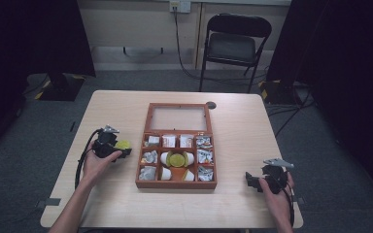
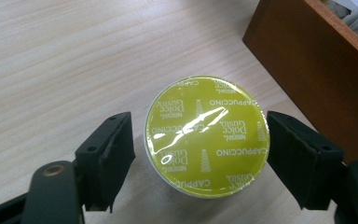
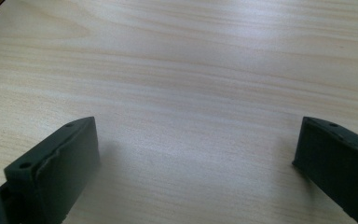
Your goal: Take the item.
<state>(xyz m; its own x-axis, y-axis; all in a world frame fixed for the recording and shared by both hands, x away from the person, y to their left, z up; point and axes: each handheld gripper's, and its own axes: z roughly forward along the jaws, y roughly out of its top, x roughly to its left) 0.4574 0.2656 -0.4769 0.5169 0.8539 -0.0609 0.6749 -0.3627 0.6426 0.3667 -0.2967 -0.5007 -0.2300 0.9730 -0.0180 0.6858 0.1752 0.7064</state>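
A coffee capsule (image 2: 207, 135) with a yellow-green foil lid printed "Cappuccino" rests on the wooden table (image 2: 51, 56), just left of a wooden compartment box (image 2: 307, 60). My left gripper (image 2: 200, 119) straddles it, jaws open, with a narrow gap at the left pad and the right pad close to its rim. From above, the capsule (image 1: 124, 144) lies at the tip of the left gripper (image 1: 119, 150). My right gripper (image 1: 250, 180) hovers low over bare table to the right of the box. In its own view the right gripper (image 3: 196, 130) is wide open with nothing between the jaws.
The box (image 1: 175, 185) sits mid-table with its glass lid (image 1: 178, 118) laid open at the back. Its compartments hold sachets, white pods and another yellow-green capsule (image 1: 177, 158). A black folding chair (image 1: 233, 43) stands beyond the table.
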